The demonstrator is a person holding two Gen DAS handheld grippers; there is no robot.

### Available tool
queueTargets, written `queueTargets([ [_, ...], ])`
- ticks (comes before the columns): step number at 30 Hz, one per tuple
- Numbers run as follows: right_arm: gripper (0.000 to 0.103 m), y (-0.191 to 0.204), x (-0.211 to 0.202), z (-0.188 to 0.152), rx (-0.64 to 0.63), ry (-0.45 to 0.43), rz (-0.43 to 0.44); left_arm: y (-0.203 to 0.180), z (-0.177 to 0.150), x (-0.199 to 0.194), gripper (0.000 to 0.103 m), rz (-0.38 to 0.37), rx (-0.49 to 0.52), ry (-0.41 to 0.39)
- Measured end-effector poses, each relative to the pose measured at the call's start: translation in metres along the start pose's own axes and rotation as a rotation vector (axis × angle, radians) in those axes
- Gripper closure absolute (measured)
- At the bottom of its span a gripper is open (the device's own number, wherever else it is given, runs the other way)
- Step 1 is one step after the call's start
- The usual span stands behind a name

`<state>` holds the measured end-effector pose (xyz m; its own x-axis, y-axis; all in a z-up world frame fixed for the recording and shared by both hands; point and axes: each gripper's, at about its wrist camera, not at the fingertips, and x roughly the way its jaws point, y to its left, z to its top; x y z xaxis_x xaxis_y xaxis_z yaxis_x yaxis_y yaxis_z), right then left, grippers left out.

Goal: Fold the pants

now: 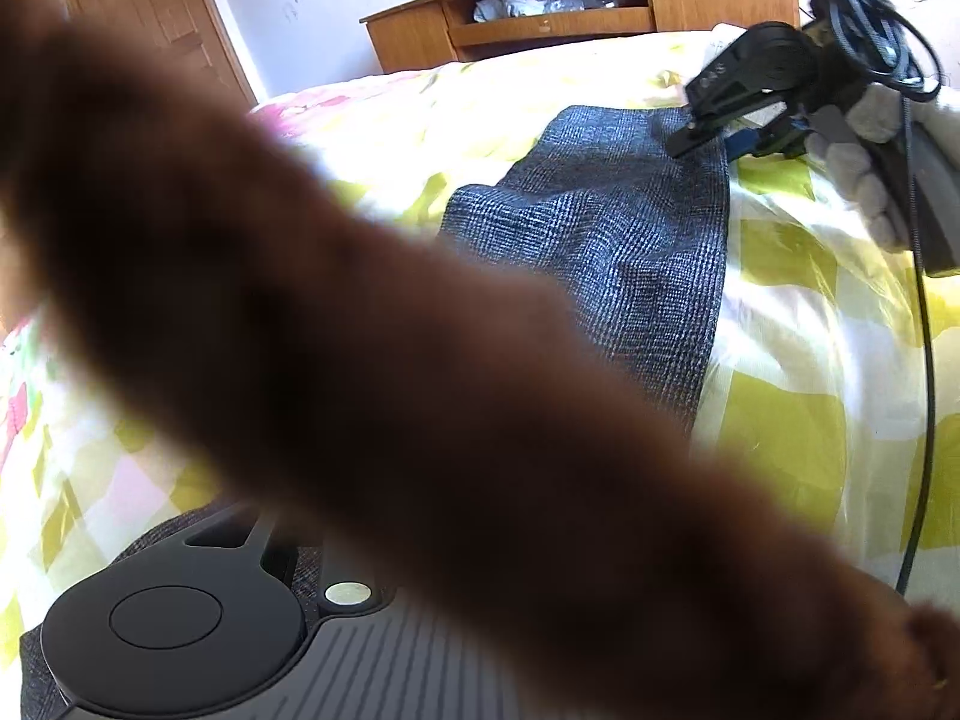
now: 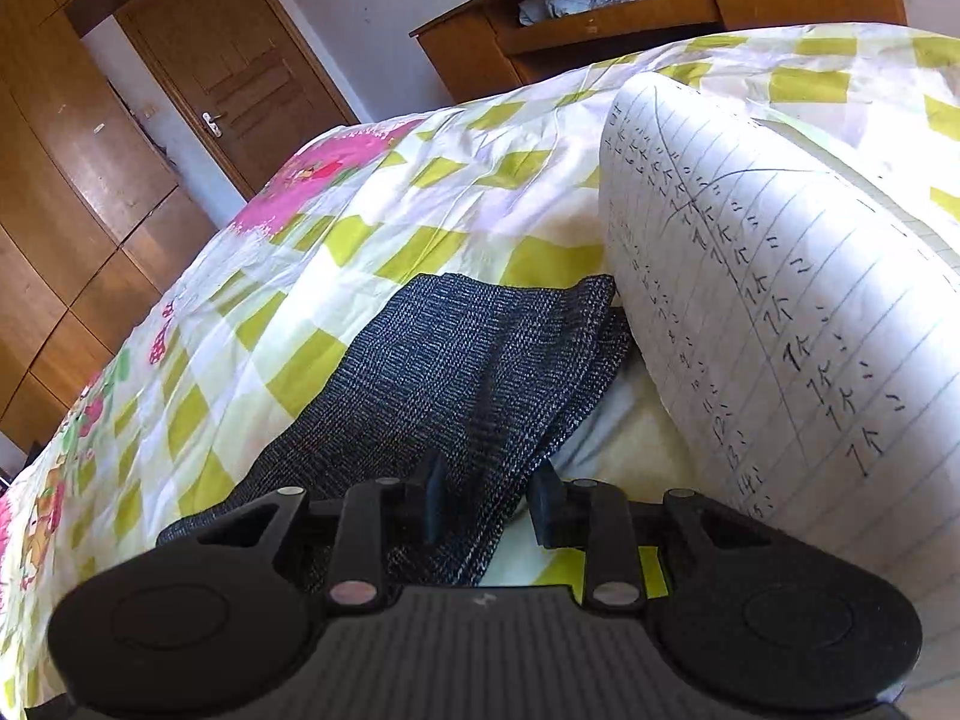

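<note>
Grey checked pants spread flat on a bed cover of white and yellow-green squares, with pink patches toward the far left. Laid lengthwise, from the near side out to a far edge about midway across the bed.

In the left wrist view, mostly blocked by a blurred brown shape slanting from upper left to lower right, close to the lens. Only the left half of the left gripper visible at the bottom edge, grey fabric showing beside it; fingertips hidden, so cannot tell how its jaws stand or whether anything is held.

Farther off at the right, the right gripper carried by a hand in a pale knit glove, tips down at the far right corner of the pants. Dark cable hanging along the right edge.

In the right wrist view, right gripper with jaws narrowly apart, the pants running between them without being pinched; left finger over the cloth, right finger just past its edge. Lined sheet of paper with handwriting curling up just right of the pants. Wooden cabinet beyond the bed, wooden door at far left.
</note>
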<state>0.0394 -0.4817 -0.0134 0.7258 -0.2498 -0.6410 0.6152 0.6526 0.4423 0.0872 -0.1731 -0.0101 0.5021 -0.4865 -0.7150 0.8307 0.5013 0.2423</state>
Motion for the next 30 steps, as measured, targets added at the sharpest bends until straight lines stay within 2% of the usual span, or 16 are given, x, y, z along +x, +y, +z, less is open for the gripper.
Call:
queueTargets([
  [2, 0.080, -0.004, 0.009, 0.010, 0.051, 0.027, 0.010, -0.001, 0.001, 0.001, 0.069, 0.001, -0.005, 0.001],
  [4, 0.080, -0.005, -0.001, 0.020, 0.096, 0.014, 0.087, -0.001, 0.003, -0.001, 0.069, -0.005, -0.016, -0.005],
  [6, 0.081, 0.003, -0.031, 0.024, 0.058, -0.088, 0.157, -0.001, 0.003, -0.005, 0.069, -0.021, -0.034, -0.027],
  [8, 0.081, 0.004, -0.054, 0.018, 0.051, -0.171, 0.184, -0.002, 0.002, -0.007, 0.069, -0.032, -0.065, -0.040],
  [10, 0.080, 0.007, -0.059, 0.007, 0.010, -0.210, 0.161, -0.004, 0.000, -0.001, 0.070, -0.054, -0.116, -0.026],
  [13, 0.077, 0.019, -0.035, -0.003, -0.047, -0.089, 0.127, -0.008, 0.000, 0.004, 0.070, -0.050, -0.111, -0.029],
  [15, 0.072, 0.025, -0.024, -0.004, -0.068, -0.066, 0.096, -0.006, 0.002, 0.001, 0.069, -0.057, -0.117, -0.031],
  [17, 0.063, 0.026, -0.010, -0.001, -0.030, -0.046, 0.061, -0.004, 0.004, -0.001, 0.069, -0.090, -0.129, -0.032],
  [18, 0.065, 0.022, -0.005, 0.001, 0.005, -0.034, 0.050, -0.006, 0.005, 0.000, 0.069, -0.094, -0.128, -0.027],
  [19, 0.079, 0.018, -0.002, 0.004, 0.048, -0.022, 0.048, -0.008, 0.005, 0.001, 0.069, -0.086, -0.124, -0.029],
  [20, 0.080, 0.014, -0.004, 0.008, 0.087, -0.019, 0.068, -0.010, 0.004, 0.001, 0.069, -0.081, -0.120, -0.034],
  [21, 0.080, 0.011, -0.014, 0.012, 0.114, -0.047, 0.098, -0.010, 0.004, 0.000, 0.069, -0.077, -0.125, -0.040],
  [24, 0.080, 0.014, -0.053, 0.021, 0.075, -0.177, 0.138, 0.000, 0.000, -0.011, 0.068, -0.084, -0.203, -0.085],
  [26, 0.081, 0.017, -0.063, 0.022, 0.047, -0.233, 0.091, 0.005, -0.004, -0.010, 0.060, -0.091, -0.243, -0.075],
  [28, 0.080, 0.021, -0.064, 0.022, 0.043, -0.226, 0.040, 0.005, -0.007, -0.002, 0.060, -0.135, -0.271, -0.029],
  [30, 0.080, 0.035, -0.081, 0.020, 0.001, -0.260, 0.076, -0.001, -0.010, -0.006, 0.060, -0.132, -0.245, -0.048],
])
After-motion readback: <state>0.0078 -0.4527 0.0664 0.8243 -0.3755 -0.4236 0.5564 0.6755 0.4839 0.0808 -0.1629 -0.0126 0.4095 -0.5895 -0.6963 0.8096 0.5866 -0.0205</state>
